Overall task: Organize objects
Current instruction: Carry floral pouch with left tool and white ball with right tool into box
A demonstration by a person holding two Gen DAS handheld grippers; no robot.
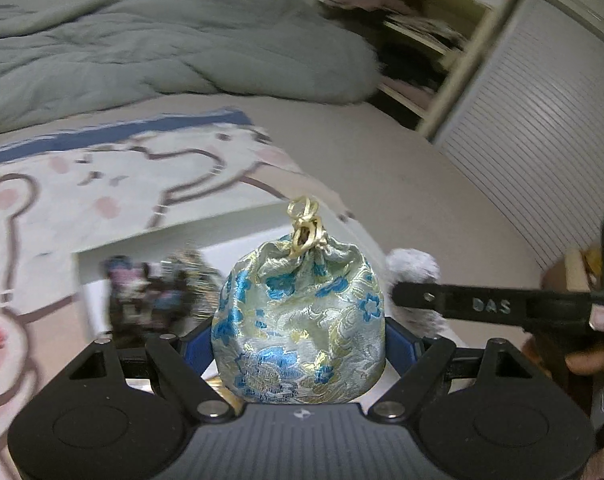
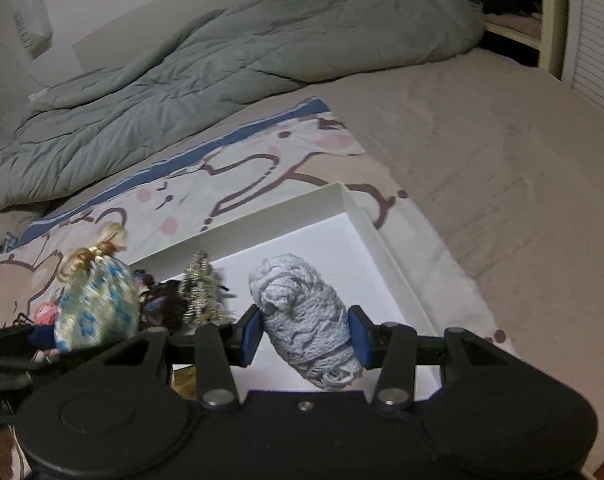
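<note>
left gripper clamping a blue-floral brocade drawstring pouch, hovering over the white box. right gripper squeezing a grey yarn skein above the same box on the bed.

The drawstring pouch is pale gold brocade with blue flowers and a gold cord, the yarn bundle is light grey, the box is white, the duvet is grey-green, and the blanket is cream with brown outlines, pink spots and a blue stripe.
</note>
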